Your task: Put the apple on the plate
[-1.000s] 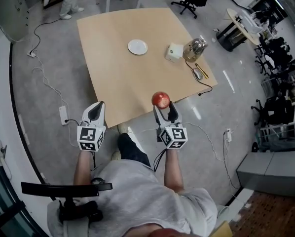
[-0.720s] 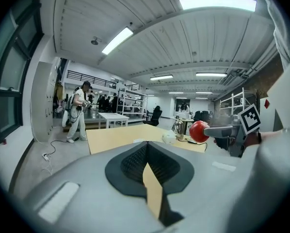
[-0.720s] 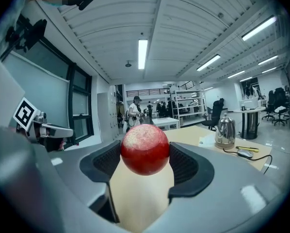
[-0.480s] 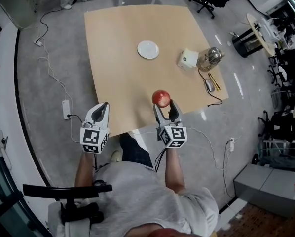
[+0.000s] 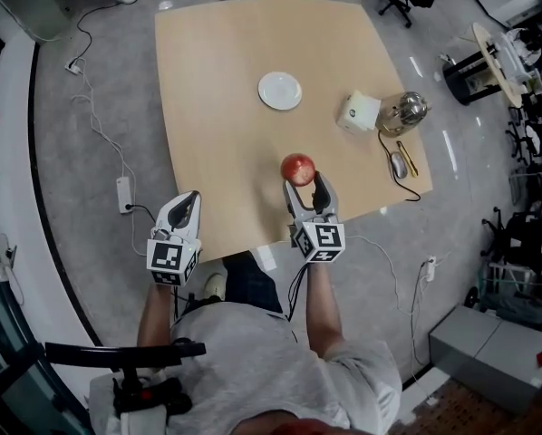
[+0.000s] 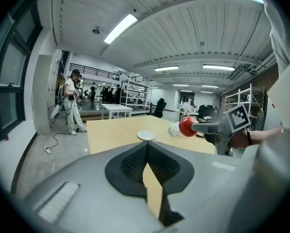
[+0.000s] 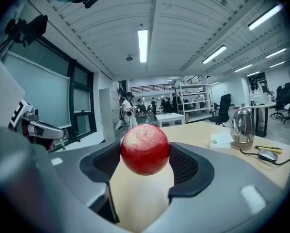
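A red apple [image 5: 298, 168] hangs above the near part of the wooden table [image 5: 217, 89], with my right gripper [image 5: 300, 181] shut on it. In the right gripper view the apple [image 7: 145, 149] fills the gap between both pads. A small white plate [image 5: 280, 90] lies bare near the table's middle, well beyond the apple; the left gripper view shows the plate [image 6: 146, 136] too. My left gripper [image 5: 182, 205] hovers at the table's near left edge, shut with nothing in it.
A white box [image 5: 358, 112], a steel kettle [image 5: 403, 112], a mouse [image 5: 399, 164] and a yellow pen lie at the table's right side. Cables and a power strip [image 5: 123, 194] run across the floor on the left. Office chairs stand beyond the table; a person stands at the far left.
The right gripper with the apple has moved forward over the table, towards the plate. The whole view has shifted closer to the table. The left gripper keeps its place at the near edge.
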`<state>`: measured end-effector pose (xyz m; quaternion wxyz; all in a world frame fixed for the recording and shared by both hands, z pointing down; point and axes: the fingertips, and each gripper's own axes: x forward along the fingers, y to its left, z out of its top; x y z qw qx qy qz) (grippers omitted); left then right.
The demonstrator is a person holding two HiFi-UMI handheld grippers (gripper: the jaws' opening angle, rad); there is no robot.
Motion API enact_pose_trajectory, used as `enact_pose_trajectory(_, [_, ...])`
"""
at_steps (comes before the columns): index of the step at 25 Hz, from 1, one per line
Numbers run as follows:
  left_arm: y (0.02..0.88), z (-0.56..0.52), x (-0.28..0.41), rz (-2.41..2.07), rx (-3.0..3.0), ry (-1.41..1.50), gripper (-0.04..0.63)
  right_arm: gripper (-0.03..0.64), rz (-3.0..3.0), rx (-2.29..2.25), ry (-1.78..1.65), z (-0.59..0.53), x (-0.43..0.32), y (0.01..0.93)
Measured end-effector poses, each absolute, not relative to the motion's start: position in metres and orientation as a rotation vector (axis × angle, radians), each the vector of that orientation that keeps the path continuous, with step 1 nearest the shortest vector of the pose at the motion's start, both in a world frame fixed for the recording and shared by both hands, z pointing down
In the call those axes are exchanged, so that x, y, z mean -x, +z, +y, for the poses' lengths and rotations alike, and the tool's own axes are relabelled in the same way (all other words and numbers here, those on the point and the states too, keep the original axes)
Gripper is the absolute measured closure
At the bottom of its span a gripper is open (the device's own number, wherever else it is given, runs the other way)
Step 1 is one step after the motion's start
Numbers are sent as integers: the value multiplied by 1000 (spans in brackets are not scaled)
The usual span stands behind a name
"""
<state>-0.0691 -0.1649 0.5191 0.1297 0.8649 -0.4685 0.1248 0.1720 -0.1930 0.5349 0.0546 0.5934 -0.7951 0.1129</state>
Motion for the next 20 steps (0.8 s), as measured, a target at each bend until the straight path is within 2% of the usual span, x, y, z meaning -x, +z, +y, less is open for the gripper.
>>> enact_pose_trajectory(20, [566, -212, 62, -1329, -2440, 476, 575, 295, -2411, -1747, 276, -295, -176, 575])
